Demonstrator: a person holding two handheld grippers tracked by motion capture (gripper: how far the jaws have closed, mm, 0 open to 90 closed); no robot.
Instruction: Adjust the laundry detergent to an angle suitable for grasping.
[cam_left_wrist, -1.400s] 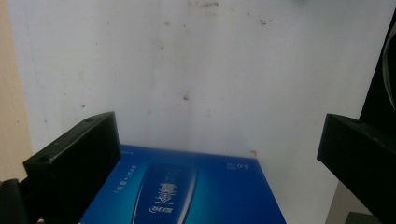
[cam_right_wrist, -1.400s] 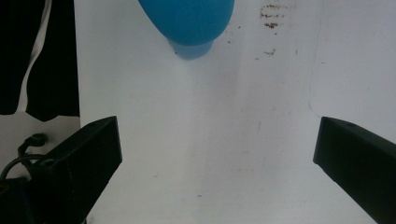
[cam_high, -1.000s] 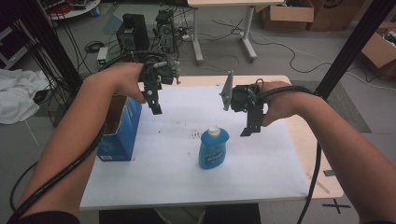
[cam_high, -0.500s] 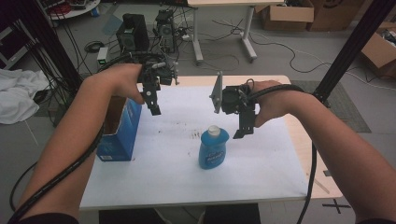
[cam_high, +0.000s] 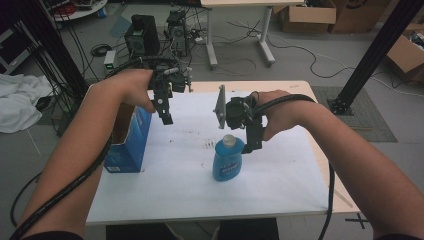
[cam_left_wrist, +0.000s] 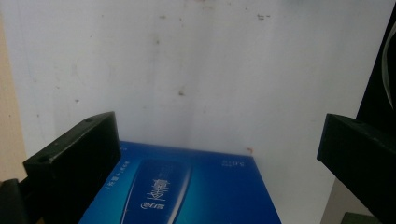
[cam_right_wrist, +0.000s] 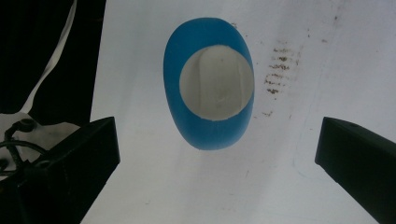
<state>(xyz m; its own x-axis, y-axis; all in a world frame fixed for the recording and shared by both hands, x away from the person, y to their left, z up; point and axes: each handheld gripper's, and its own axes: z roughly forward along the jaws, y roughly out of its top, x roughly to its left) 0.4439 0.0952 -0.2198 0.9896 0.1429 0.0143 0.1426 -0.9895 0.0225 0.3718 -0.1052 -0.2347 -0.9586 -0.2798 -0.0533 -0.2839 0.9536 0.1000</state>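
- Two grippers hang over the white table (cam_high: 165, 195), and the nearer work belongs to the right gripper (cam_high: 252, 142), which hovers just above and beside the blue bottle (cam_high: 227, 162).
- That bottle stands upright near the middle of the table, white cap (cam_high: 229, 140) on top, with nothing touching it.
- From the right gripper view the jaws are spread wide and hold nothing; the bottle (cam_right_wrist: 210, 84) sits ahead of them, closer to one jaw than the other, seen straight down onto its cap (cam_right_wrist: 215, 84).
- Judging by this, the step in hand is a reach to grasp the bottle. To do it well, centre the jaws on the body first, then lower until the pads straddle the blue shoulders below the cap, not the cap itself, which is narrow and could slip.
- The bottle's cross-section looks oval, so closing across the narrow faces should give a flatter, steadier hold; closing on the long axis risks the bottle twisting or tipping.
- Descend straight, since a sideways nudge could topple a tall, light bottle.
- Farther off, the left gripper (cam_high: 165, 112) hovers beside the open blue box (cam_high: 127, 145) at the table's left edge.
- Its jaws also stand wide apart and empty, with the box's printed face (cam_left_wrist: 187, 191) just below them.
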